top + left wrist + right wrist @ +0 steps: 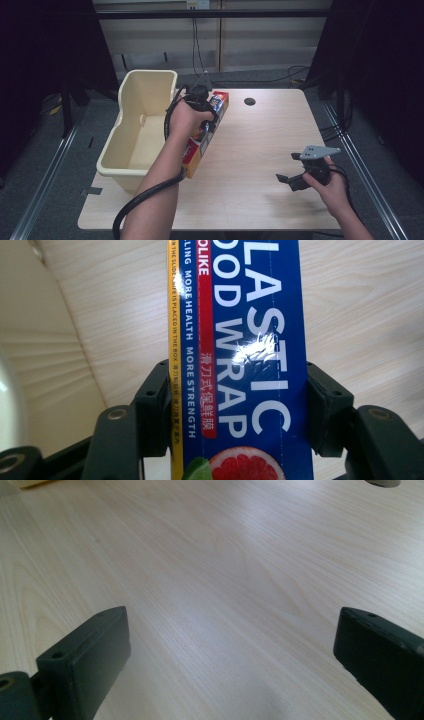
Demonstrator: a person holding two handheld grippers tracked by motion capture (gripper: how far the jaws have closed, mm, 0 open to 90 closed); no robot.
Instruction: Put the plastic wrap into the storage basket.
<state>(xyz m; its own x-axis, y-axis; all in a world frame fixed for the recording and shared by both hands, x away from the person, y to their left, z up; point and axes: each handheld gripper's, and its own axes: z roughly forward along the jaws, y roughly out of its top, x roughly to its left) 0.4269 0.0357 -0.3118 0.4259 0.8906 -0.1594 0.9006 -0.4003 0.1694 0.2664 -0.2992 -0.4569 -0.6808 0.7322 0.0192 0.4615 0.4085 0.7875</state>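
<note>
Between the two black jaws of my left tool [235,410] sits the plastic wrap box [250,340], long and blue, with white letters, a yellow edge and a picture of grapefruit at its near end. Both jaws press on the long sides of this box, so my left tool is clamped on it. From the high view, my left tool [202,107] holds the plastic wrap box [216,102] near the middle of its length, and the box lies along the left part of the bench [260,150], just beside the cream plastic bin [137,125] that stands at the bench's left edge. I cannot tell if the box touches the bin. My right tool [287,180] is well apart from the box, over the right front part of the bench, and its jaws stand wide apart with nothing between them; below them I see bare wood. Near the far edge of the bench is a small round hole [249,101].
</note>
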